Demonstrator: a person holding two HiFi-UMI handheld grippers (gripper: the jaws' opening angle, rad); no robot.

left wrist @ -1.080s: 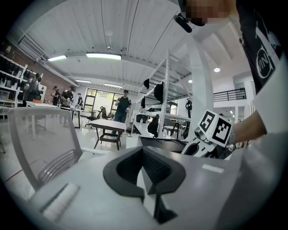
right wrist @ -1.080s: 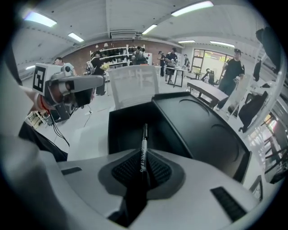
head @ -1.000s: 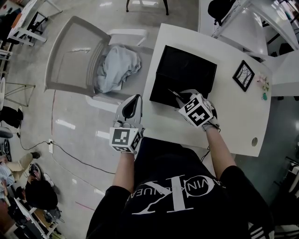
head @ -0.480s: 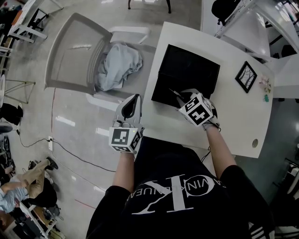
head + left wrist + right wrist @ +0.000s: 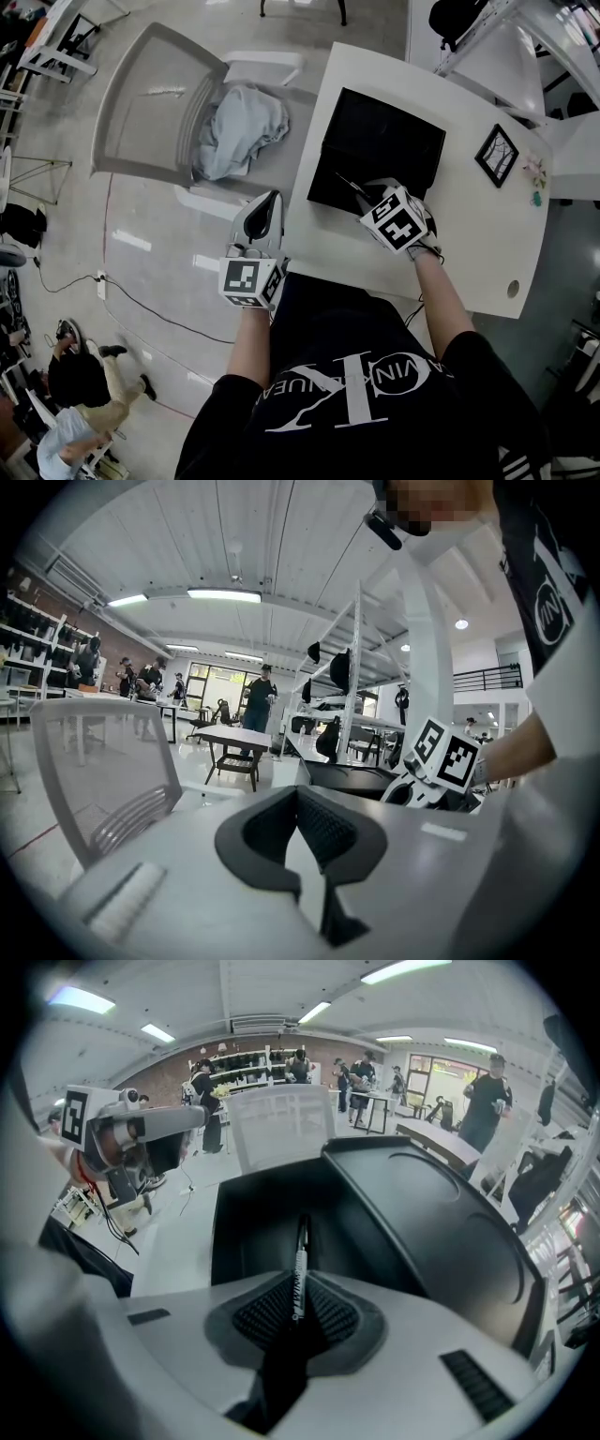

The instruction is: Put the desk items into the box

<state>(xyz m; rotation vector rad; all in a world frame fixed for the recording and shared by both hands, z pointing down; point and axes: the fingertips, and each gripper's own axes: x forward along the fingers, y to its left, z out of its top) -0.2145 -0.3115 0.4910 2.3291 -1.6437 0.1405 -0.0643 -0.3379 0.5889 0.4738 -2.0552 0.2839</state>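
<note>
A black open box (image 5: 380, 150) with its lid standing up sits on the white desk (image 5: 469, 225); it fills the right gripper view as the box (image 5: 281, 1213). My right gripper (image 5: 361, 197) is shut on a thin black pen (image 5: 298, 1274) at the box's near edge, the pen pointing into the box. The pen (image 5: 349, 185) shows as a thin dark line over the box's front. My left gripper (image 5: 262, 220) hangs shut and holds nothing, off the desk's left edge above the floor; in its own view the left gripper (image 5: 309, 841) has nothing between its pads.
A small framed picture (image 5: 494, 154) lies at the desk's far right, with small pastel items (image 5: 534, 173) beyond it. A grey chair (image 5: 159, 108) with a cloth (image 5: 239, 127) on it stands left of the desk. People stand in the background.
The grippers keep their places; the view has shifted slightly. A person at the lower left of the floor has moved.
</note>
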